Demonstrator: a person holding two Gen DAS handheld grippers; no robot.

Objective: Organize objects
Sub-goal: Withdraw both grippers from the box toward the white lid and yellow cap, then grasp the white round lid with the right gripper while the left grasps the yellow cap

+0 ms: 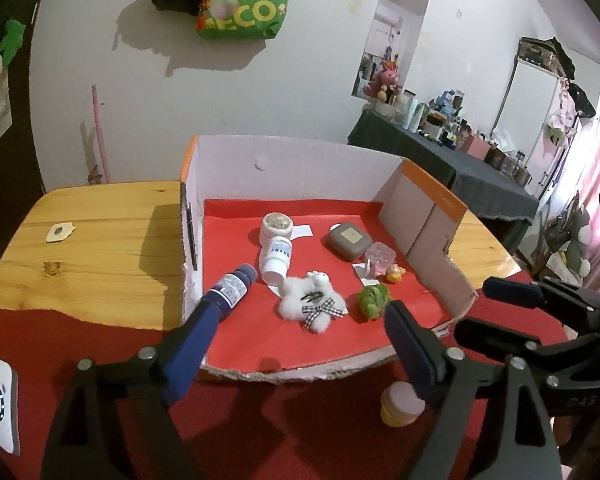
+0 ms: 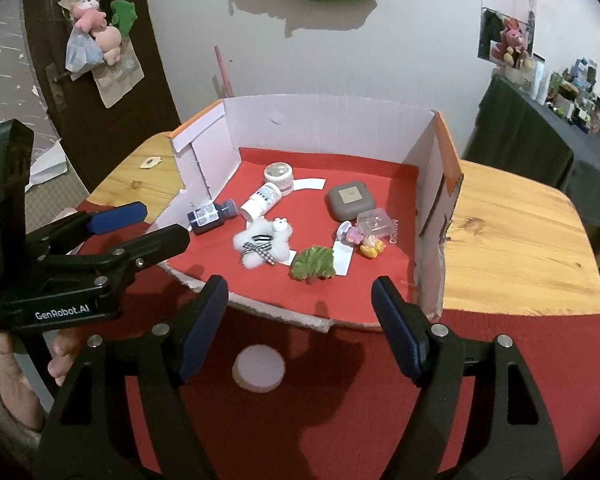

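Left gripper [image 1: 300,344]: fingers spread wide, holding nothing, hovering over the near edge of the box.
Right gripper [image 2: 300,320]: fingers wide apart, empty, above the red cloth in front of the box.
Box [image 2: 328,120]: open cardboard tray with a torn front rim, lined in red, resting on the wooden surface [image 2: 512,248].
Blue bottle [image 1: 232,290]: lying on its side at the box's left front corner, just beyond the left finger [image 1: 192,352] tip; contact cannot be told.
White bottle [image 1: 277,258]: tipped over, cap toward the front, touching the round jar [image 1: 277,226] behind it.
Fluffy white toy [image 1: 312,306]: mid-box, with a checked bow, just in front of the white bottle.
Green toy [image 2: 314,262]: right of the fluffy toy, near the front rim.
Brown case [image 2: 351,201]: closed, toward the back right.
Clear small box [image 2: 374,222]: just beside the brown case, with tiny pink and yellow figures [image 2: 362,242] in front of it.
Pink-lidded jar [image 2: 259,368]: outside the box, upright on the red cloth [image 2: 380,400], between the right gripper's fingers in that view.
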